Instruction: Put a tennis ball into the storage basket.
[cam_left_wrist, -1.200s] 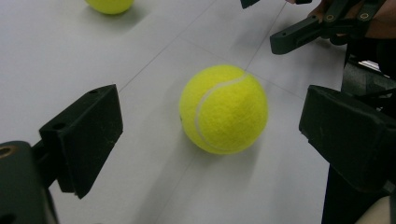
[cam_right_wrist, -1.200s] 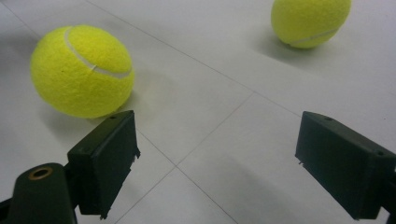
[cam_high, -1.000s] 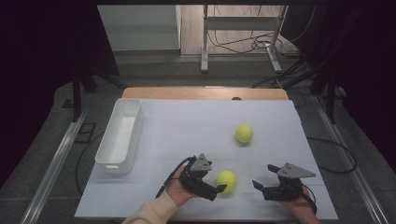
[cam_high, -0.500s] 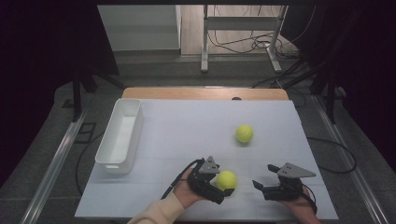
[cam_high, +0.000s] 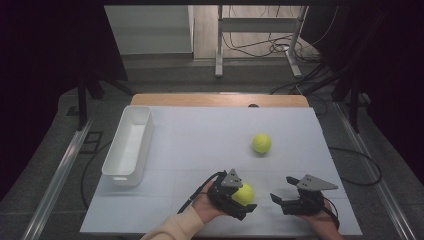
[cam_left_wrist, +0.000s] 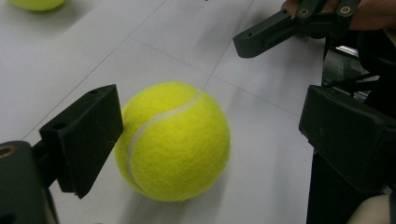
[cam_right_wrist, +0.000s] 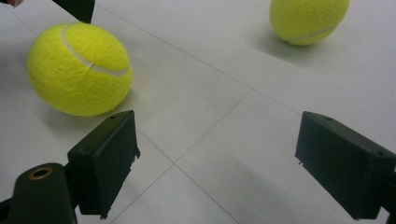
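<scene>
Bare table (cam_high: 200, 145) between white bin (cam_high: 129, 145) and far tennis ball (cam_high: 261, 143).

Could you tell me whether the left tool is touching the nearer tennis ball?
Touching: the left gripper view shows one jaw against the ball, the other apart.

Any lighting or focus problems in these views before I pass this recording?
High view: table evenly lit, surroundings very dark, image soft. Left gripper view: near tennis ball sharp, its felt showing; a soft shadow beneath it. Right gripper view: both balls cast soft shadows; no glare.
</scene>
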